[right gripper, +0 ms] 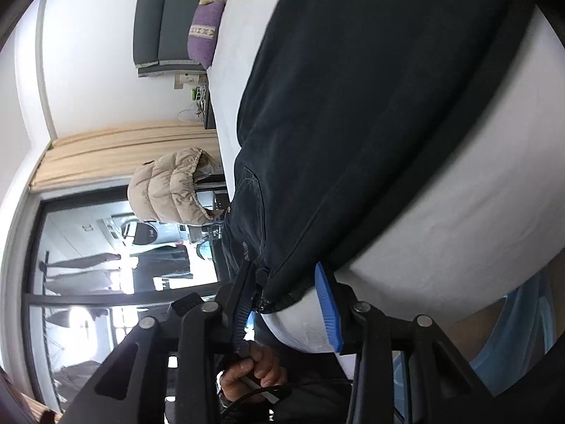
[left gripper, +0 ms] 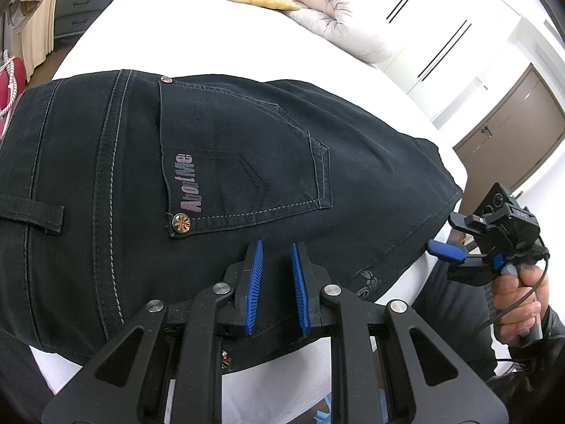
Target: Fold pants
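The left gripper (left gripper: 277, 286) is hovering with jaws parted and holding nothing over the dark stitched denim pants (left gripper: 219, 176); the right gripper (right gripper: 287, 304) is straddling their hem, unclosed, at the smooth white bed's (right gripper: 459, 212) edge.

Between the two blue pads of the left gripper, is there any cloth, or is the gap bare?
In the left wrist view the left gripper is open, and between its pads lies dark cloth of the pants, near their edge on the white bed.

pants (left gripper: 212, 183) waistband cut off at left edge, pant legs blurred in right wrist view
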`<state>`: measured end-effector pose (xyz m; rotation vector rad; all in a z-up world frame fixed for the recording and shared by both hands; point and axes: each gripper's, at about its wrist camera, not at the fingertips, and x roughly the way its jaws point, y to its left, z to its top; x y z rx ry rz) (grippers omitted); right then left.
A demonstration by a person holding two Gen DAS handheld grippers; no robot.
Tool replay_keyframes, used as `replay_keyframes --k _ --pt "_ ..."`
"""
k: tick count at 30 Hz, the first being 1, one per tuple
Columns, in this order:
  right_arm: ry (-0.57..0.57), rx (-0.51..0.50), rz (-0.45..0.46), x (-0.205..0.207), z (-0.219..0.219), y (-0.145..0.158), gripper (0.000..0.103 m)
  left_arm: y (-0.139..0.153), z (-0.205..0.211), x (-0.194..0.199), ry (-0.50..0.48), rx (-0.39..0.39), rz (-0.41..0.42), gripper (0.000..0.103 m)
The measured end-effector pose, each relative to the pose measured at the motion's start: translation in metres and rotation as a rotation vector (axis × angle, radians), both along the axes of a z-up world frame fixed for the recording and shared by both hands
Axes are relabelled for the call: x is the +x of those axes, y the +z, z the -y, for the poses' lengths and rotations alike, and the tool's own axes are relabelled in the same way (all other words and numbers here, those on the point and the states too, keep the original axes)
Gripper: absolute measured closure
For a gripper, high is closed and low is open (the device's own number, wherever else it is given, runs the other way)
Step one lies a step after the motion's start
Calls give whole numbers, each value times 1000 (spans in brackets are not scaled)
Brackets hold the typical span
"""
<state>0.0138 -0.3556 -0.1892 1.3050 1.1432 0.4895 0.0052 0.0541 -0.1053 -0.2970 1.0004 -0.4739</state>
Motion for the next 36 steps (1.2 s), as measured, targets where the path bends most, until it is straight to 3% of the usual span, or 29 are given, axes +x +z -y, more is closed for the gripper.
replay_keyframes --k 2,10,12,14,16,24,28,32,33,35,36 --pt "-13 5 2 2 0 -3 46 0 2 0 0 3 0 86" --pt "-16 31 15 13 -3 -10 46 -1 6 0 0 8 -1 86" --pt "-8 46 8 19 -7 -13 58 -1 7 1 -1 10 0 86" --pt "8 12 -3 23 -9 -15 93 -1 8 1 -1 15 -1 86" --pt "14 -17 -17 22 -9 -18 98 -1 9 1 -4 18 -4 86" --pt "-16 -39 -28 -4 2 -27 103 2 15 2 -29 47 -26 86" --pt "17 -121 12 2 -3 -18 102 2 15 2 -26 43 -25 86" --pt "34 -124 23 2 0 -17 102 4 18 2 -21 56 -26 86" --pt "46 -123 18 2 1 -15 101 7 18 1 -17 64 -23 86" --pt "91 -135 3 1 1 -4 84 13 24 -4 -16 101 -8 86" --pt "119 -177 22 -1 3 6 83 19 25 -5 -13 118 -2 86"
